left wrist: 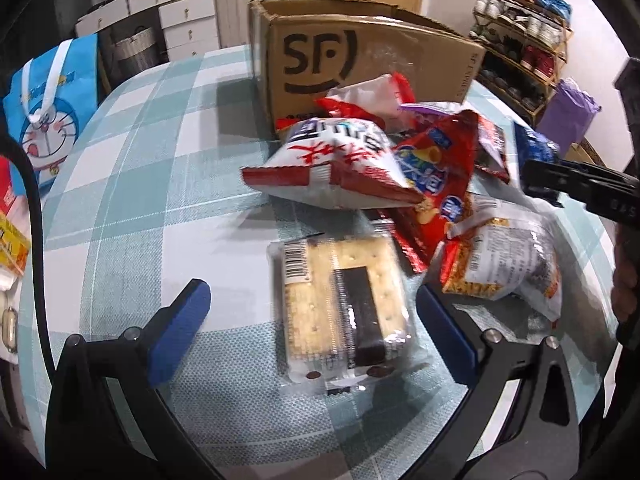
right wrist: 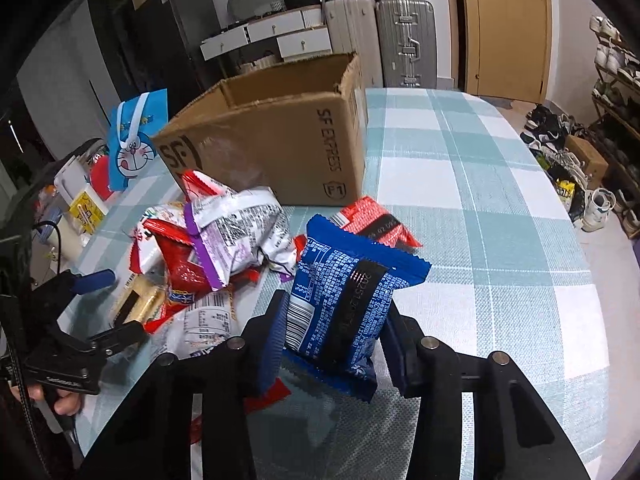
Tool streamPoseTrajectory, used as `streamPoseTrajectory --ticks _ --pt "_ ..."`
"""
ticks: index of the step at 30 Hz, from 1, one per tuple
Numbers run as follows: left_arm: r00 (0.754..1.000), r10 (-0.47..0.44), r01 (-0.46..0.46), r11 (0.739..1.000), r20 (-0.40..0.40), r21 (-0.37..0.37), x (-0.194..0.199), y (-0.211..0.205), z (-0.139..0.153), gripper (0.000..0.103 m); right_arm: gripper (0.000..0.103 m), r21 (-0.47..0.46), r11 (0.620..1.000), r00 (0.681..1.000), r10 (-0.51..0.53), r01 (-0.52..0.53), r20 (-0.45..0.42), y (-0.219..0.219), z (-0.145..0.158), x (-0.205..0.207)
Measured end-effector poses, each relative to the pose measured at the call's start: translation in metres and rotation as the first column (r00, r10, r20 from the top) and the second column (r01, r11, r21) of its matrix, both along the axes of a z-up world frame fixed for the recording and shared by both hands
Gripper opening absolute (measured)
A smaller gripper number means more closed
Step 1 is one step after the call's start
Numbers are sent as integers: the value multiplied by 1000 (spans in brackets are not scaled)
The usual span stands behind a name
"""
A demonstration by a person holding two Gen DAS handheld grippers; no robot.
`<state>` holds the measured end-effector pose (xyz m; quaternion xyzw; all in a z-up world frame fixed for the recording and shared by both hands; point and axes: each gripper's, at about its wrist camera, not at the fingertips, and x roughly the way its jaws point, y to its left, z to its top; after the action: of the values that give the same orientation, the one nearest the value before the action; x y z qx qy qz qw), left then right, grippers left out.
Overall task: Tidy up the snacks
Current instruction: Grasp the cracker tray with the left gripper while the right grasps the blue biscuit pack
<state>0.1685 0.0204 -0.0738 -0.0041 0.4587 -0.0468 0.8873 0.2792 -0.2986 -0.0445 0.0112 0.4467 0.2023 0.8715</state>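
Note:
A clear-wrapped cracker pack point(left wrist: 340, 300) lies flat on the checked tablecloth point(left wrist: 140, 184), between the blue pads of my left gripper point(left wrist: 312, 296). That gripper is open and its pads stand clear of the pack. My right gripper point(right wrist: 336, 336) is shut on a blue snack packet point(right wrist: 340, 304), which is held upright just above the table. In the left wrist view the right gripper point(left wrist: 536, 176) shows at the right edge with the blue packet point(left wrist: 532, 144). A pile of red and white snack bags point(left wrist: 340, 164) lies in front of the open cardboard box point(right wrist: 280, 148).
The cardboard box point(left wrist: 360, 60) stands at the table's far side, open at the top. A blue cartoon bag point(right wrist: 136, 144) and small items sit at the left edge. A hand point(right wrist: 64, 400) holds the left gripper. A shoe rack point(left wrist: 520, 40) and suitcases point(right wrist: 404, 40) stand beyond the table.

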Motion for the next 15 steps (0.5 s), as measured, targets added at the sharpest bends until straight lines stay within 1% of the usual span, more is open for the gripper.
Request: streamPoseTrajectory --ticks 4,6,8,9,11,12,13,14,15 --pt "1000 18 -18 1000 -19 -8 3 4 -3 101 44 9 1000 1000 -4 4 12 -2 6 -2" --pt "1000 14 -14 1000 -18 -7 2 5 -3 94 44 11 1000 1000 -5 5 15 -4 9 -3" --pt "1000 1 -1 1000 -14 7 1 3 -3 83 44 16 1000 1000 -7 6 20 -5 10 -4" --pt "1000 -12 12 1000 -13 19 1 0 -2 81 44 16 1000 1000 -8 8 22 -6 12 -4" --pt "999 -32 32 999 -6 22 -3 -3 -1 73 44 18 1000 1000 -10 10 25 -7 13 -4" --pt "999 -42 42 999 -4 21 -4 -5 -1 70 44 19 1000 1000 -11 11 26 -7 14 -4" --pt "999 -48 48 999 -2 18 -4 -6 0 65 44 19 1000 1000 -12 11 28 -8 14 -4" --pt "999 -54 54 998 2 18 -5 -6 0 55 44 21 1000 999 -12 12 30 -8 14 -4" --pt "998 -60 60 998 5 16 -6 -6 1 55 44 22 1000 999 -13 12 32 -9 15 -5"
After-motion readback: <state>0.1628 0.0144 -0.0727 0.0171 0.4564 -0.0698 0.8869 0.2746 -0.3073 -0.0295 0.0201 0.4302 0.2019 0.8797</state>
